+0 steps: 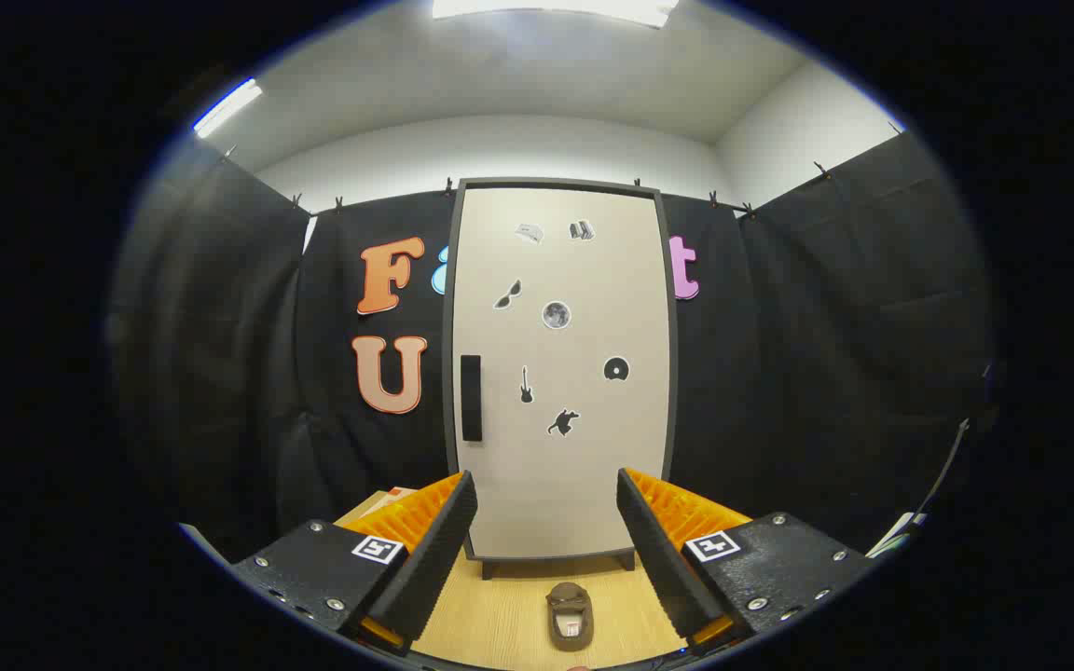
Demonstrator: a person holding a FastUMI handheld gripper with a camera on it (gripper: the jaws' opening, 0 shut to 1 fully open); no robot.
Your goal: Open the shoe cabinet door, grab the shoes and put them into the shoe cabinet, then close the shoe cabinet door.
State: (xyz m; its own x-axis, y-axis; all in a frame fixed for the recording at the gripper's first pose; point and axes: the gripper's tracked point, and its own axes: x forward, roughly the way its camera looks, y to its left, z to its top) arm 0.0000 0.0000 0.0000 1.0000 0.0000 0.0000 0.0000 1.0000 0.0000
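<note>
Claw state: the claw [546,536] is open, its two fingers stand wide apart at the bottom of the frame and they hold nothing.
Shoe, position: one shoe [570,615] lies on the wooden surface [500,624] at the bottom centre of the frame, low between the two fingers, touching neither of them. I see only one shoe.
Shoe, handling: I judge it light and rather soft, so the sides give a little under pressure. It looks like a slip-on, with the opening turned up. A good hold is probably across the two sides near the opening, or on the edge of the opening.
Shoe cabinet, position: the shoe cabinet [560,373] stands upright in the centre of the frame, beyond the fingers and behind the shoe, on short feet on the surface.
Door: the pale door is closed, and small dark stickers are on it.
Handle: the dark vertical handle [471,398] sits at the left edge of the door, in the middle left of the frame, well above the left finger.
Door, handling: it looks stiff and flat, so I judge the handle the only good place to take hold. The hinge is probably on the right side.
</note>
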